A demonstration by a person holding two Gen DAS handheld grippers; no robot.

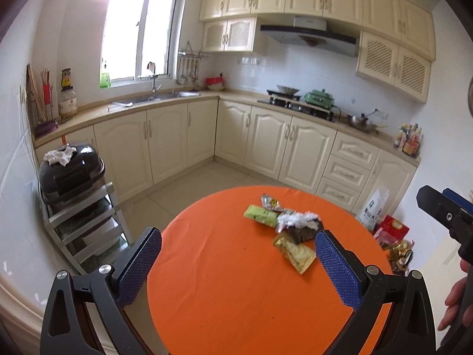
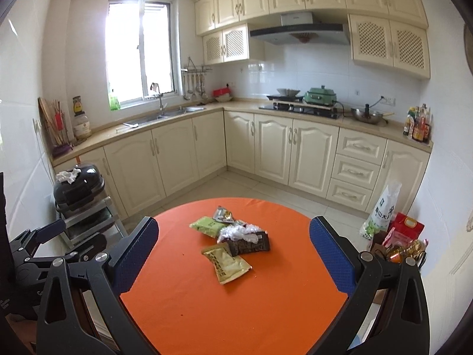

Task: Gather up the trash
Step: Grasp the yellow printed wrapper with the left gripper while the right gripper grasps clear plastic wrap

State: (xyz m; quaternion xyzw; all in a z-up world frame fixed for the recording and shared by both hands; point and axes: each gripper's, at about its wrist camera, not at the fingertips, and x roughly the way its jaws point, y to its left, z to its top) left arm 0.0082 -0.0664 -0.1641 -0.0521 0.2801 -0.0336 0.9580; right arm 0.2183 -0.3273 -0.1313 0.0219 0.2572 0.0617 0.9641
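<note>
A small pile of trash lies on the round orange table [image 1: 224, 281] [image 2: 189, 290]: a green wrapper [image 1: 260, 214] [image 2: 204, 225], a silver-red packet [image 1: 270, 202] [image 2: 223, 214], crumpled clear plastic [image 1: 292, 219] [image 2: 241, 232], a dark wrapper [image 1: 304, 232] [image 2: 251, 245] and a gold-yellow sachet [image 1: 294, 253] [image 2: 227, 264]. My left gripper [image 1: 238, 266] is open and empty, above the table's near side, short of the pile. My right gripper [image 2: 233, 261] is open and empty, its fingers wide either side of the pile in view but nearer than it.
A dark lidded bin [image 1: 71, 171] [image 2: 78, 188] with a white rag on top stands on a metal rack at the left wall. Bags and boxes [image 1: 390, 230] [image 2: 396, 233] sit on the floor at the right. Kitchen cabinets [image 1: 266, 145] line the back.
</note>
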